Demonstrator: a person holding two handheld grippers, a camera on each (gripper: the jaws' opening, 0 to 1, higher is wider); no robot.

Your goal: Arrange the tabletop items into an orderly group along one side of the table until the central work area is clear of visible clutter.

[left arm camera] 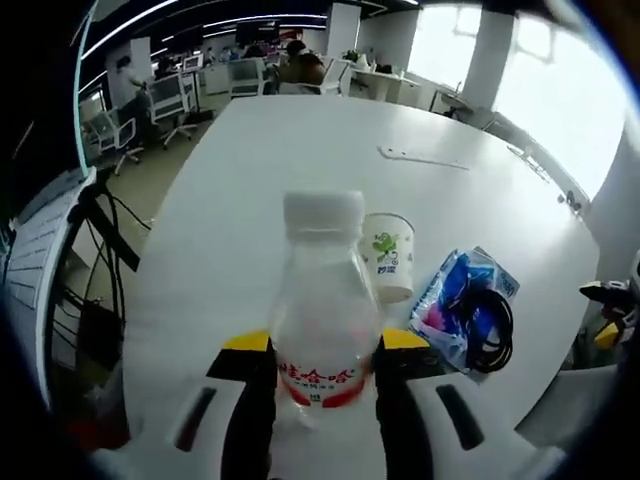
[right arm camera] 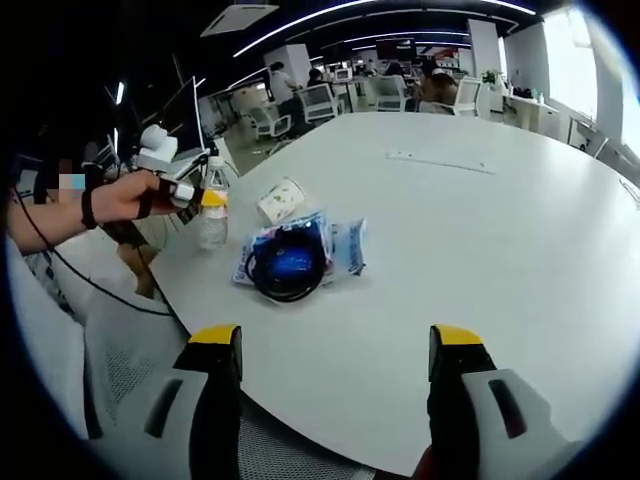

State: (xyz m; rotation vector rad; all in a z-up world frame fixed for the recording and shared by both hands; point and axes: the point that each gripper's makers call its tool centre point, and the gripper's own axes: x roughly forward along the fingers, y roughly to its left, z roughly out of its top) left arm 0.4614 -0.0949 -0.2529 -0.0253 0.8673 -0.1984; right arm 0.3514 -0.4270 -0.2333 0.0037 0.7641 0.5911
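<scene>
Near one edge of the white worktop [right arm camera: 480, 250], the left gripper [left arm camera: 322, 372] has its jaws clamped on a clear water bottle [left arm camera: 318, 320], which stands upright just beside the rim. A paper cup [left arm camera: 388, 256] lies tipped over close by, and next to it a blue packet [right arm camera: 340, 250] with a coiled black cable [right arm camera: 288, 262] on top. These already sit grouped by that edge; the middle looks nearly bare, save a thin white strip [right arm camera: 440, 163] farther across. The right gripper [right arm camera: 328, 385] hovers with jaws apart, holding nothing.
</scene>
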